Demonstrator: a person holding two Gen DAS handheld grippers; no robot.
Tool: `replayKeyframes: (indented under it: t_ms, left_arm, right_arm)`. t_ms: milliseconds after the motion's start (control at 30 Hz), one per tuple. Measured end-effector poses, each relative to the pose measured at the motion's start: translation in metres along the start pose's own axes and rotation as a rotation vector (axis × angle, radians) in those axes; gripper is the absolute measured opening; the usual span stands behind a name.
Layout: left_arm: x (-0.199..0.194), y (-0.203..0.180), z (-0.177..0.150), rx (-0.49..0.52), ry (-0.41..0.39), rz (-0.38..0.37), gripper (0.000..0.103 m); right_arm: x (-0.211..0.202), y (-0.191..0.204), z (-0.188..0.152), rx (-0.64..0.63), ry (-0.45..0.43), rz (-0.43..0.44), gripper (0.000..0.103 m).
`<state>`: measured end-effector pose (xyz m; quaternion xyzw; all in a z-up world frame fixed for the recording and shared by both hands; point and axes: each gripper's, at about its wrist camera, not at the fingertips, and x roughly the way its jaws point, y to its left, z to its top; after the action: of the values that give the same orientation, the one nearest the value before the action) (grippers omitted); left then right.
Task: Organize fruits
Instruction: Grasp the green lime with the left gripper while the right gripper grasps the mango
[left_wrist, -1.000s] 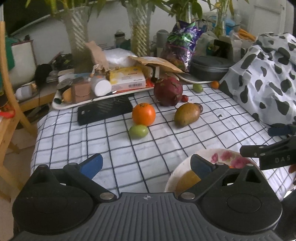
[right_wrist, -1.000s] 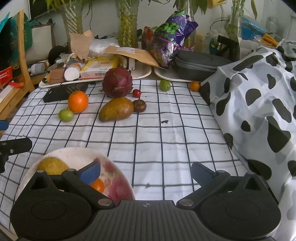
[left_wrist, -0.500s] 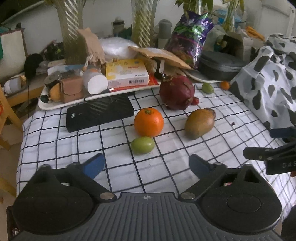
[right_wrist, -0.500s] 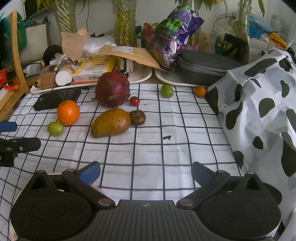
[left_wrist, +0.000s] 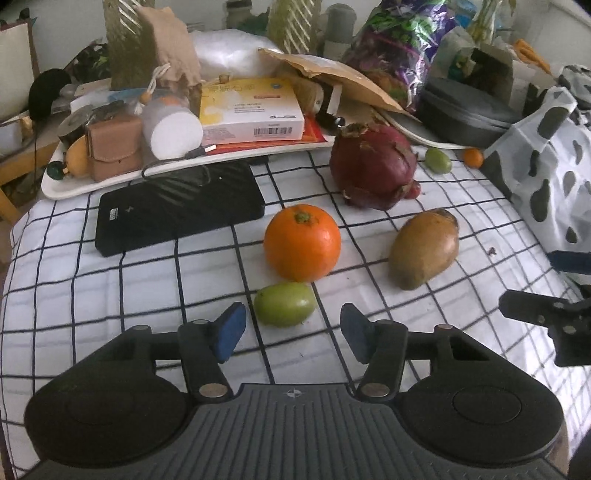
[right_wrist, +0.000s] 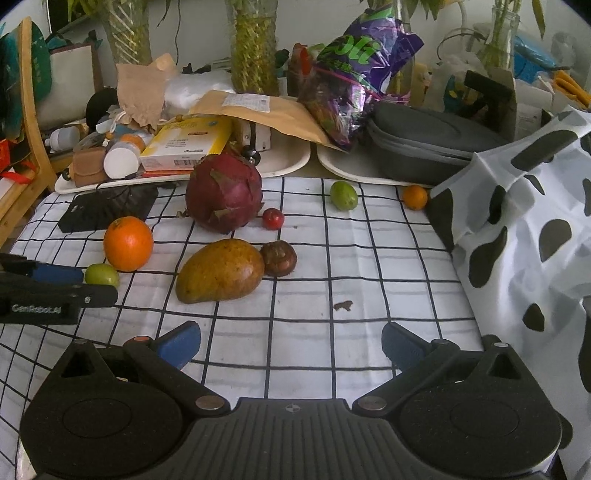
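Note:
My left gripper (left_wrist: 293, 330) is open, its blue pads on either side of a small green fruit (left_wrist: 285, 304) just ahead on the checked cloth. Behind it sit an orange (left_wrist: 302, 242), a brown mango (left_wrist: 424, 248) and a dark red dragon fruit (left_wrist: 373, 166). My right gripper (right_wrist: 291, 343) is open and empty over bare cloth, with the mango (right_wrist: 221, 270), a small brown fruit (right_wrist: 279, 257), a small red fruit (right_wrist: 273, 218), the dragon fruit (right_wrist: 224, 192) and the orange (right_wrist: 128, 243) ahead. A second green fruit (right_wrist: 344, 195) and a tiny orange (right_wrist: 414, 196) lie at the back.
A black power bank (left_wrist: 177, 210) lies left of the orange. A cluttered white tray (left_wrist: 110, 181) with boxes lines the back edge, a grey case (right_wrist: 424, 140) to its right. A cow-print cloth (right_wrist: 524, 229) rises at the right. The left gripper also shows in the right wrist view (right_wrist: 55, 288).
Both grippers moved forward toward the fruits; the flowered plate has dropped out of view. My left gripper has narrowed and come up to the small green fruit.

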<state>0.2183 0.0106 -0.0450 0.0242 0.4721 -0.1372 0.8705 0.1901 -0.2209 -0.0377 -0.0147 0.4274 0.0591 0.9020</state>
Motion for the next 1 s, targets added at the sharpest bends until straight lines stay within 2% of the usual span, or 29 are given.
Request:
replayKeyframes:
  t_ms: [233,300,400,600,700,833,1000]
  left_arm:
    - [0.011,-0.007,0.005,0.038,0.003,0.009,0.054]
    - [0.013,-0.009,0.006,0.065,-0.006,0.036,0.045]
    - [0.015,-0.01,0.006,0.089,-0.012,0.06,0.039]
    - [0.013,-0.008,0.005,0.095,-0.012,0.057,0.039]
    - [0.006,-0.007,0.005,0.082,-0.037,0.06,0.039]
    - [-0.005,0.0,0.008,0.051,-0.068,0.059,0.038]
    - [-0.018,0.006,0.011,0.022,-0.104,0.054,0.038]
  right_arm:
    - [0.007,0.001,0.003,-0.005,0.011,0.0,0.103]
    - [0.008,0.001,0.004,-0.009,0.01,-0.001,0.103]
    - [0.011,0.001,0.004,-0.011,0.016,-0.004,0.103]
    - [0.013,0.004,0.005,-0.019,0.019,0.001,0.103]
    - [0.015,0.007,0.006,-0.034,0.013,0.014,0.103]
    - [0.02,0.015,0.01,-0.099,-0.008,0.026,0.103]
    - [0.028,0.031,0.01,-0.264,-0.058,0.055,0.103]
